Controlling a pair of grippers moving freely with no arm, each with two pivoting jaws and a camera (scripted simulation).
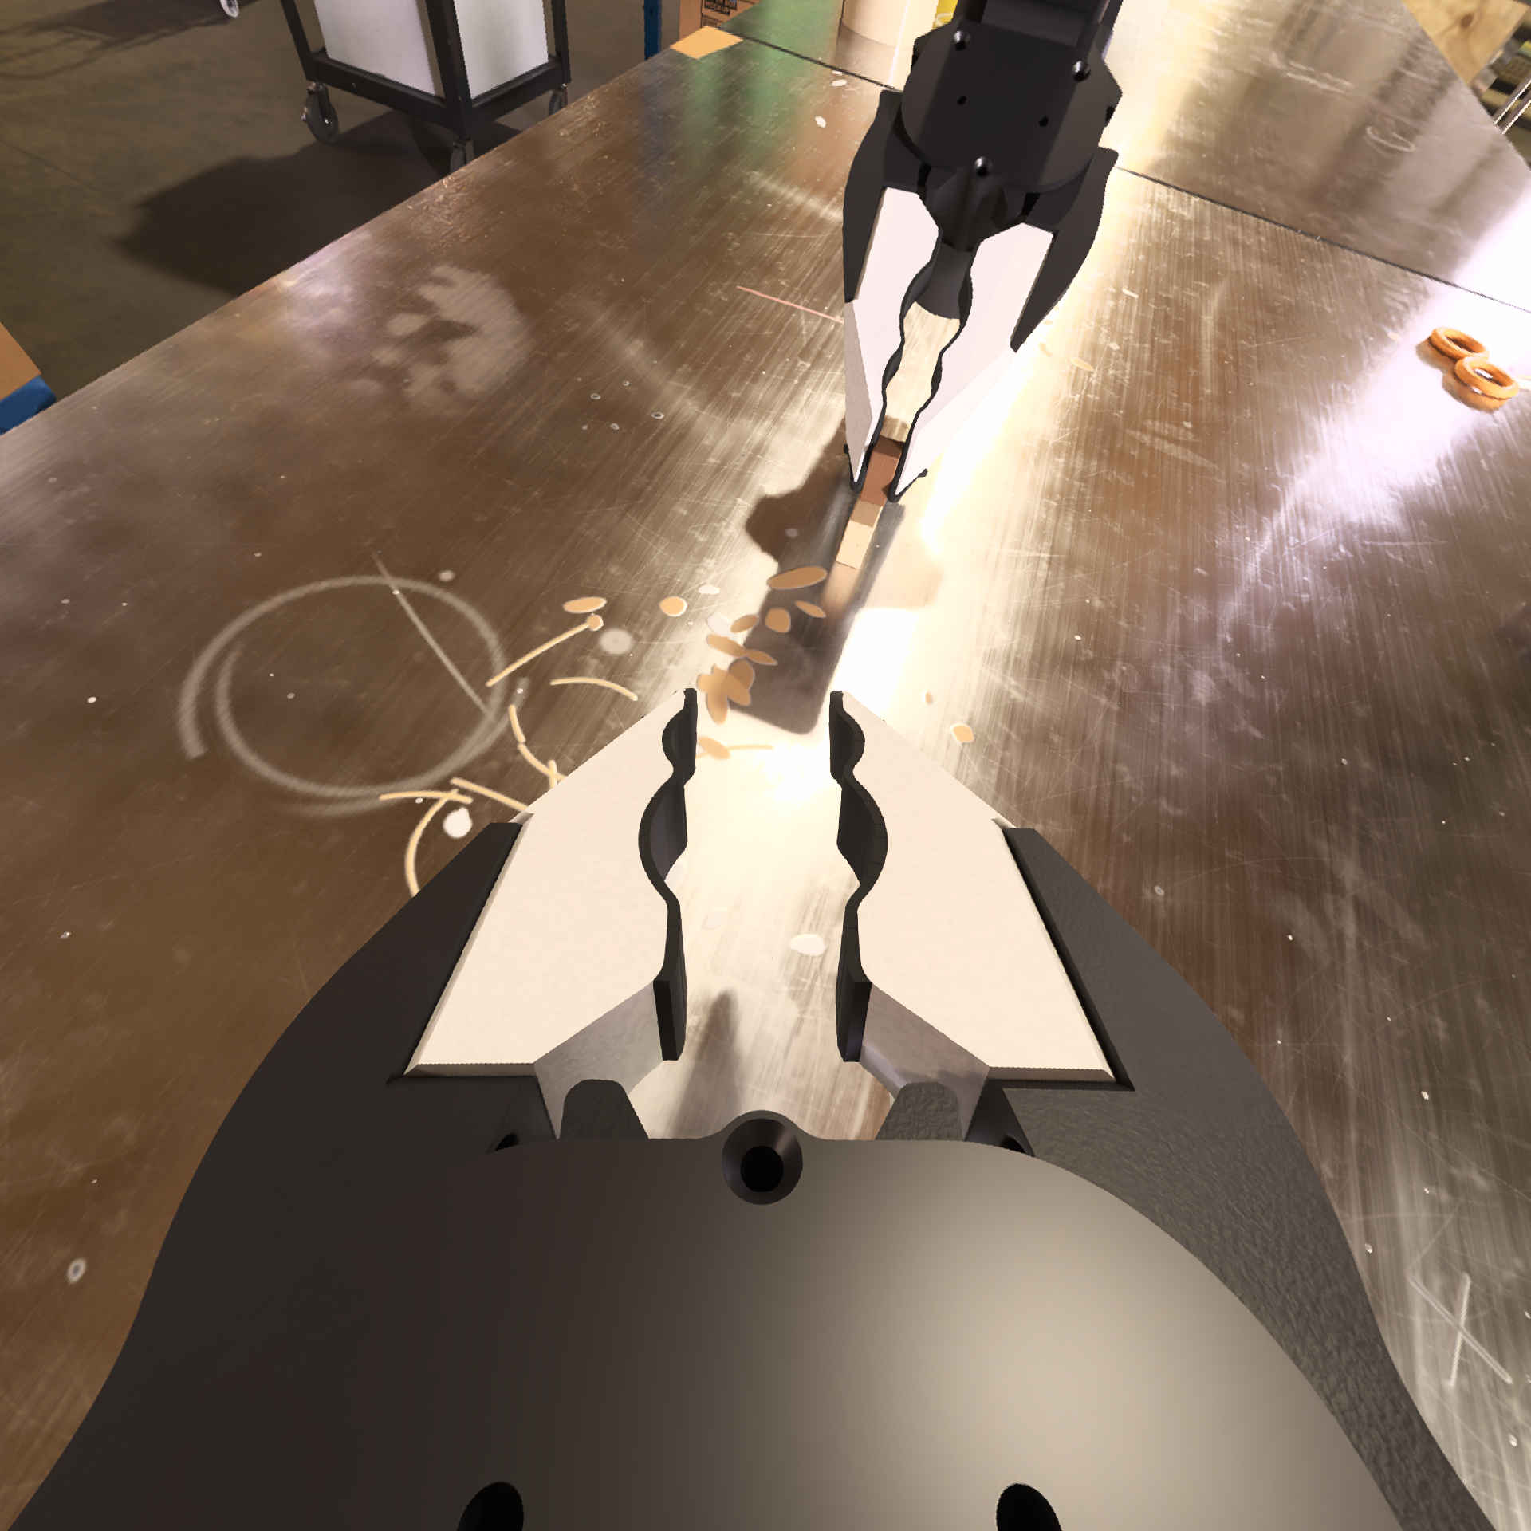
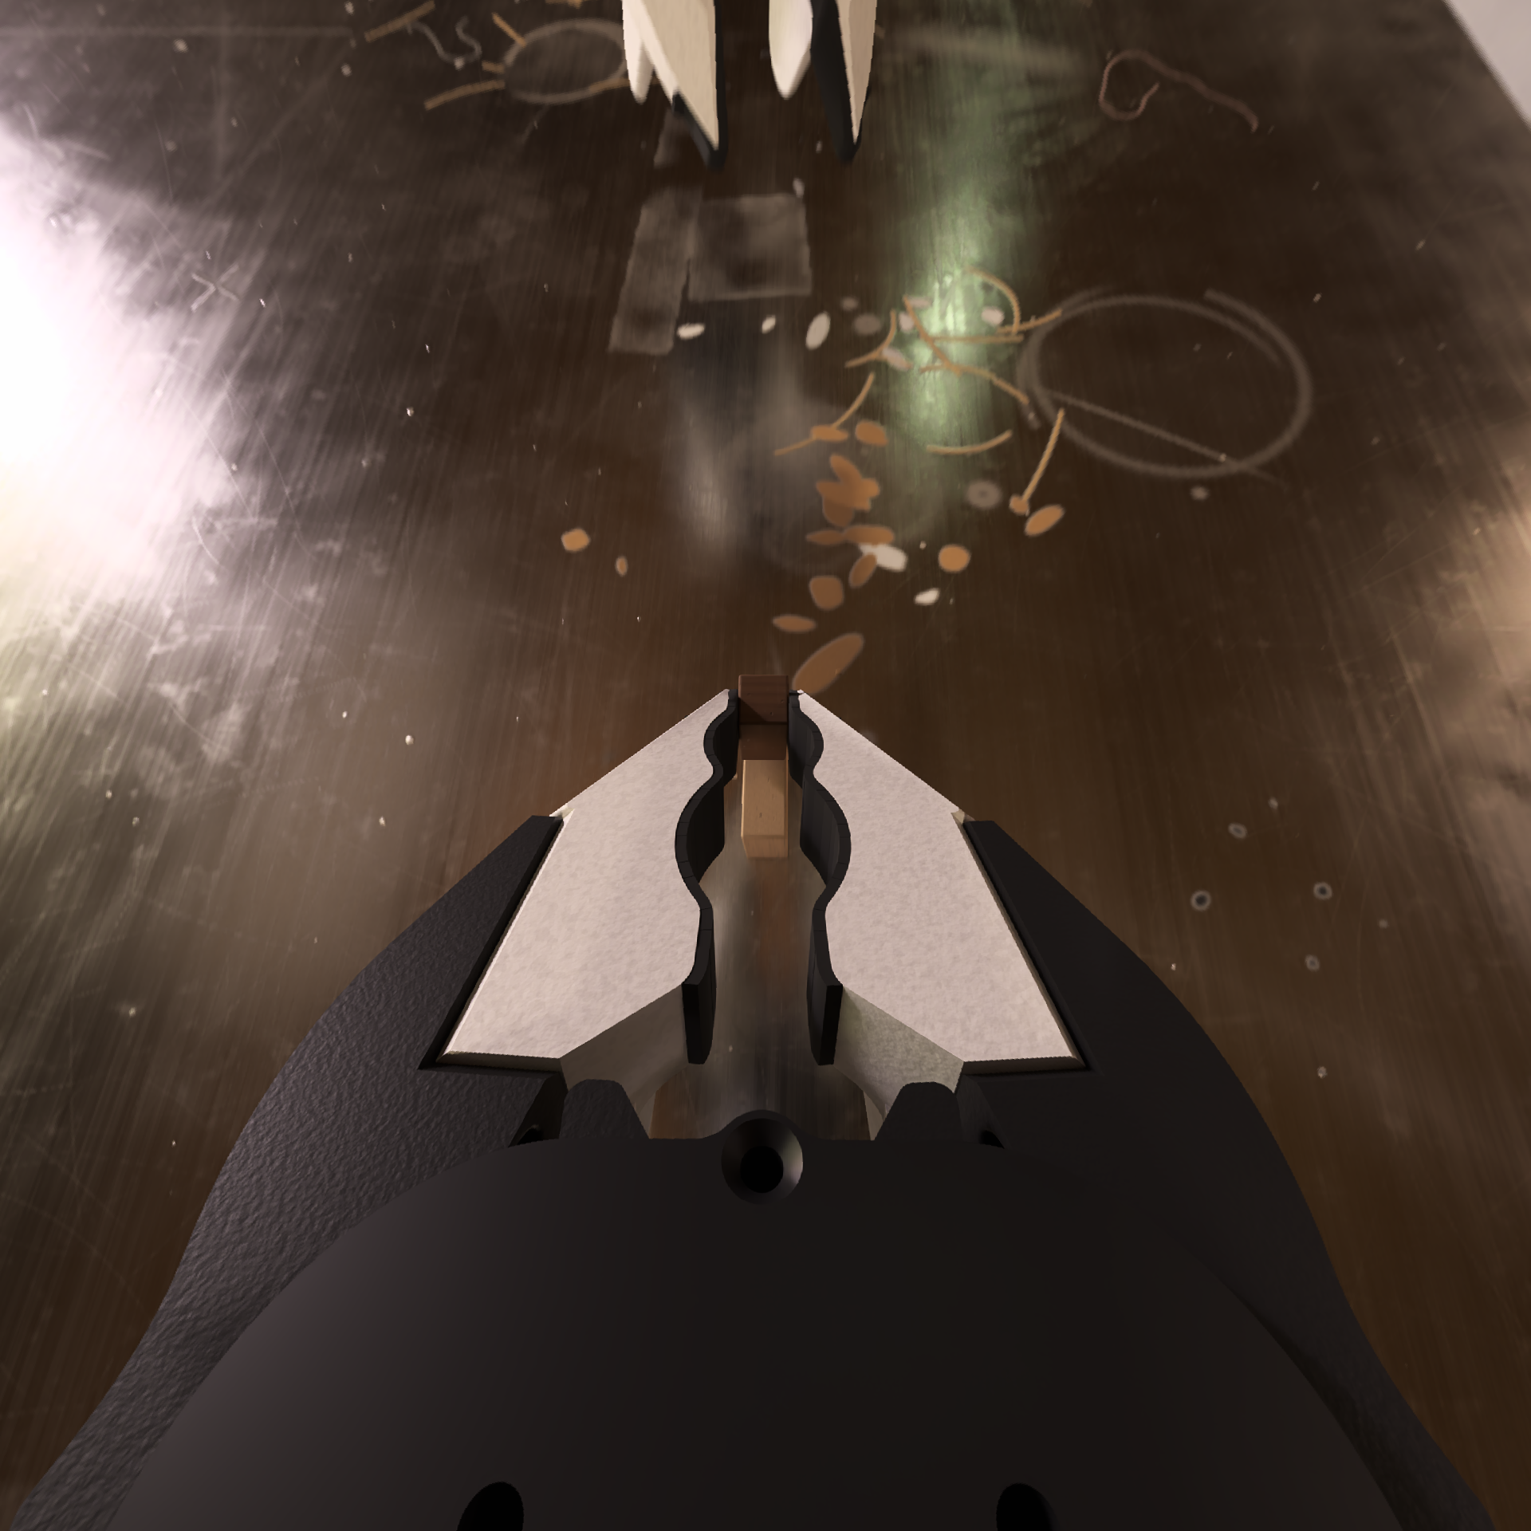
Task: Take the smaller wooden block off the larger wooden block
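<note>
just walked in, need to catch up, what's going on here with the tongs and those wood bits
The right tongs point down at a scratched metal table and are closed around a small dark wooden block. That block sits on top of a longer, paler wooden block lying on the table. The left tongs hover open a little way off, holding nothing. Whether the small block has lifted clear cannot be told.

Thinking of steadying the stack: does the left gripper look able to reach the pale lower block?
Probably yes. The left gripper is open with only bare table ahead, and the pale block juts out below the right gripper, which clamps the darker block.
</note>
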